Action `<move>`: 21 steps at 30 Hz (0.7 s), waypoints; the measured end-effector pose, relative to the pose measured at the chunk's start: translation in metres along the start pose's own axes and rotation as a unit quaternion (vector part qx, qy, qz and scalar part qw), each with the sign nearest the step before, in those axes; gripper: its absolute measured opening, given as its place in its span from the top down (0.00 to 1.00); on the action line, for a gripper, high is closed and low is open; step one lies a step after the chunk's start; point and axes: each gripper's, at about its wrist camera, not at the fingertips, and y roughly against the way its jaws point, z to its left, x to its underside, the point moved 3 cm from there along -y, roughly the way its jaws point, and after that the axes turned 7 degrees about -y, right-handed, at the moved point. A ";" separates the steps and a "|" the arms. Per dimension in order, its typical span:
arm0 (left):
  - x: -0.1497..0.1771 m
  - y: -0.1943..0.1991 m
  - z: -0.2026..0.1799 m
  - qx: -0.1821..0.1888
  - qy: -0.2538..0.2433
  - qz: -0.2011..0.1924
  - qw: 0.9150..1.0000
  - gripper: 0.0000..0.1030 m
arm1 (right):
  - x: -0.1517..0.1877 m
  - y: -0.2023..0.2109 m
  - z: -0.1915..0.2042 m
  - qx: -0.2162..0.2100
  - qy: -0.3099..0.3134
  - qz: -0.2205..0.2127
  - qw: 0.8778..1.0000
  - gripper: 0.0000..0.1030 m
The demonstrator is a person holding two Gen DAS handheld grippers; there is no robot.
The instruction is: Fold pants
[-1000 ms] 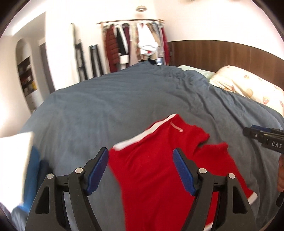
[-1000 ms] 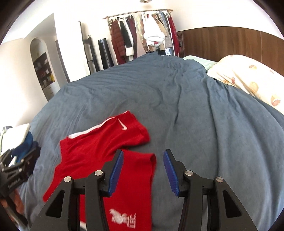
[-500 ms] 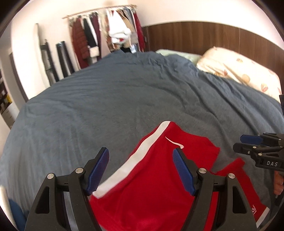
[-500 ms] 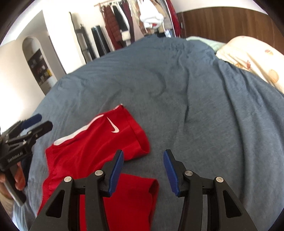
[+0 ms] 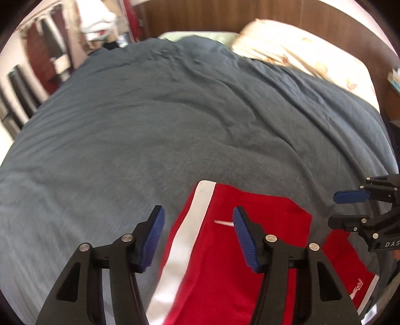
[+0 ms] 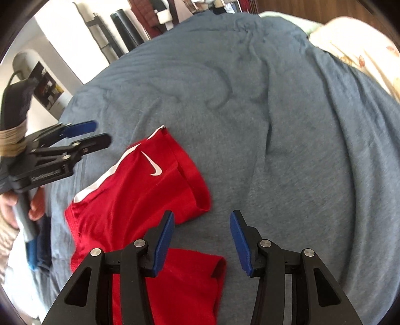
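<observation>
Red shorts (image 6: 130, 200) with a white side stripe (image 5: 185, 240) and a small white swoosh logo (image 6: 155, 171) lie spread unfolded on the grey bedspread (image 6: 275, 125), near the front edge. One leg opening points far right; the other leg, bearing a white crest (image 5: 358, 291), lies nearer.

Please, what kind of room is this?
Most likely a bedroom: red shorts lie on a bed with a grey duvet, a patterned pillow rests by a wooden headboard.
</observation>
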 end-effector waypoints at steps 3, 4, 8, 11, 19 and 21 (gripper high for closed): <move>-0.006 -0.022 0.002 0.020 -0.024 0.018 0.999 0.49 | -0.003 -0.011 -0.004 -0.005 -0.020 0.013 1.000 0.54; -0.009 -0.029 0.003 0.024 -0.029 0.023 0.999 0.49 | -0.004 -0.014 -0.005 -0.006 -0.025 0.016 1.000 0.55; -0.012 -0.054 0.008 0.041 -0.040 0.039 0.998 0.50 | -0.005 -0.030 -0.007 -0.010 -0.051 0.034 0.998 0.56; -0.012 -0.068 0.010 0.055 -0.044 0.052 0.996 0.50 | -0.006 -0.038 -0.006 -0.011 -0.062 0.050 0.997 0.56; -0.009 -0.093 0.017 0.073 -0.038 0.074 0.994 0.62 | -0.012 -0.048 0.007 -0.015 -0.064 0.065 0.996 0.56; -0.007 -0.097 0.015 0.080 -0.039 0.079 0.993 0.64 | -0.014 -0.051 0.007 -0.016 -0.068 0.066 0.995 0.56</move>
